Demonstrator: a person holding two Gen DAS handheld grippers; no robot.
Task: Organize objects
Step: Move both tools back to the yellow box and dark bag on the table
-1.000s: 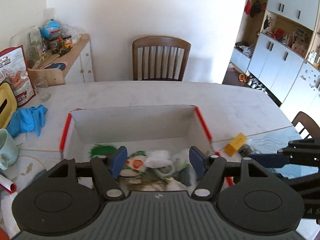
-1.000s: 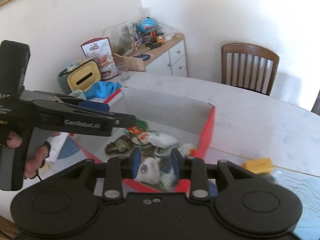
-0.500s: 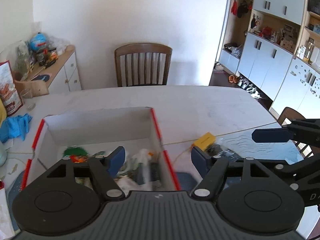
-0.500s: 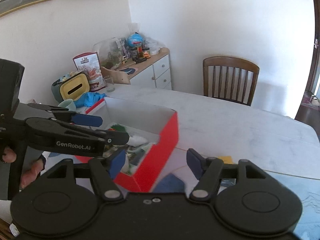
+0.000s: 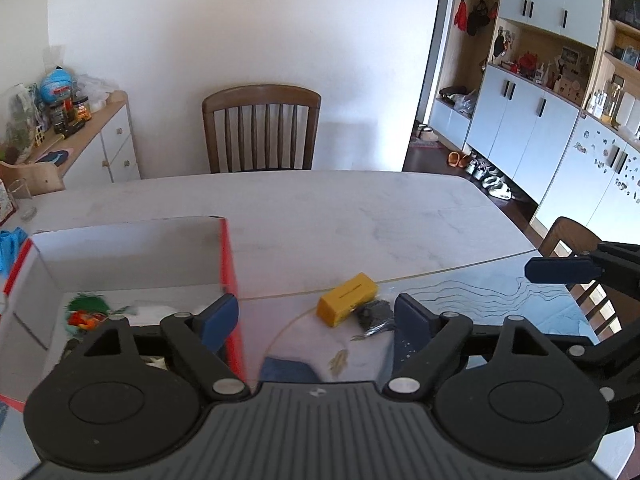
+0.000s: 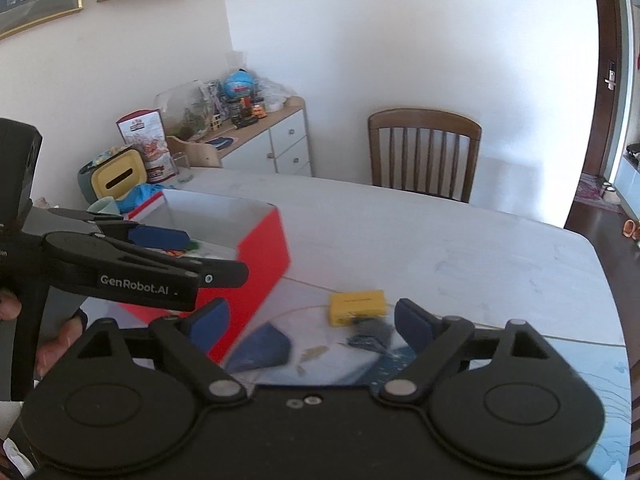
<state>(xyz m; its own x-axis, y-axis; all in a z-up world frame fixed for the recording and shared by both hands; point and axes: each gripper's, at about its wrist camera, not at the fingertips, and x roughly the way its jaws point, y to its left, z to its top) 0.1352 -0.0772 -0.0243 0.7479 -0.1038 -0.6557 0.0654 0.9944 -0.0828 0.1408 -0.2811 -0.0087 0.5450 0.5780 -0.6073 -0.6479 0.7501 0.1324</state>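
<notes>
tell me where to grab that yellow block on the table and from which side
Probably across the two long faces of the yellow block, coming down from above with the open right gripper. It lies flat, and a dark crumpled thing sits against its near side, so stay high on the block.

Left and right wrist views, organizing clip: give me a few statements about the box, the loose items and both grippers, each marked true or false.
1. The yellow block lies on the table, outside the red-and-white box. True.
2. The left gripper is shut on the yellow block. False: its jaws stand open with nothing between them, having just been opening.
3. The box holds several items. True.
4. The right gripper grips the dark crumpled item. False: it is open and empty, having just been opening.
5. The wooden chair lies tipped over. False: it stands upright at the table's far side.
</notes>
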